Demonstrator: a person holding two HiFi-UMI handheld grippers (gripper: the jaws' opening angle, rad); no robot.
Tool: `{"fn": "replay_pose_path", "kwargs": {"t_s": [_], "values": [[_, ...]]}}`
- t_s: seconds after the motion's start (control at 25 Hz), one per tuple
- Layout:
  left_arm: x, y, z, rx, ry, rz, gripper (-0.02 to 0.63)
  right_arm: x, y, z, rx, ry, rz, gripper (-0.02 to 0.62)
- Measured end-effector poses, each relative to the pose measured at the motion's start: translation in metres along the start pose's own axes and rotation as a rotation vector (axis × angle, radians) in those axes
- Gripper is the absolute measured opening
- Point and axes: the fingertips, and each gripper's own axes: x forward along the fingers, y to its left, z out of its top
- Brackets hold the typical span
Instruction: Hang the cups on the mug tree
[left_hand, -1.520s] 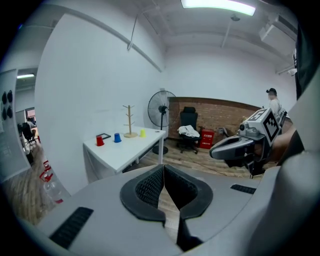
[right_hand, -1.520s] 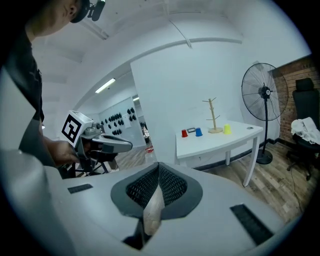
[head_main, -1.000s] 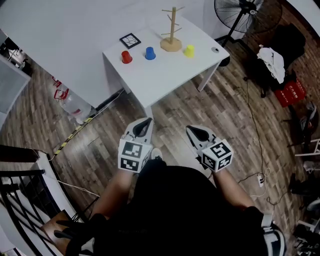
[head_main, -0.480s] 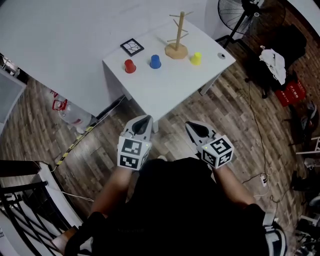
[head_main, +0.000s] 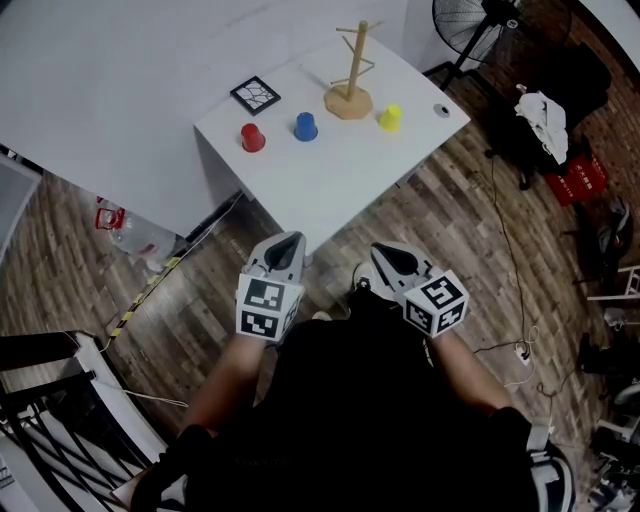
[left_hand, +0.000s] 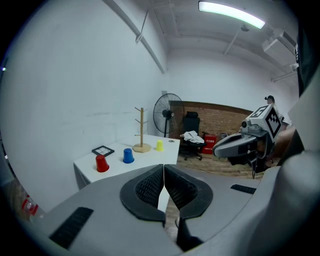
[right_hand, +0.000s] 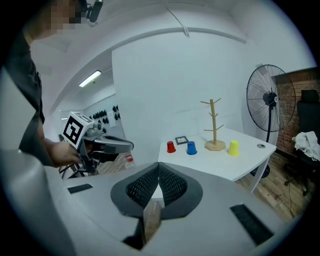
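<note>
On the white table (head_main: 330, 170) stand a wooden mug tree (head_main: 350, 70), a red cup (head_main: 252, 137), a blue cup (head_main: 305, 126) and a yellow cup (head_main: 390, 118), all upside down. The left gripper view shows the same row: red cup (left_hand: 101, 163), blue cup (left_hand: 128, 155), mug tree (left_hand: 141, 132), yellow cup (left_hand: 159, 145). My left gripper (head_main: 289, 243) and right gripper (head_main: 385, 256) hang over the floor, well short of the table. Both are shut with nothing between the jaws. The right gripper view shows the mug tree (right_hand: 214, 125) ahead.
A black-framed square tile (head_main: 255, 96) lies at the table's far left and a small round disc (head_main: 441, 110) at its right corner. A standing fan (head_main: 478, 25), a chair with clothes (head_main: 545, 115), a red box (head_main: 580, 180) and floor cables lie to the right. A water bottle (head_main: 130, 232) lies at the left.
The table and its cups have shifted slightly in the head view as the person steps closer. Both grippers stay shut and in the same place before the body.
</note>
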Motion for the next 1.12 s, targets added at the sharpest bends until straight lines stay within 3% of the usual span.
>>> {"fn": "replay_pose_path", "kwargs": {"t_s": [0.64, 1.12], "values": [[0.097, 0.047, 0.037, -0.041, 0.057, 0.089, 0.018, 0.071, -0.109, 0.046, -0.020, -0.009, 0.073, 0.006], [0.159, 0.086, 0.073, -0.096, 0.093, 0.256, 0.018, 0.136, -0.181, 0.074, -0.072, 0.044, 0.246, 0.006]]}}
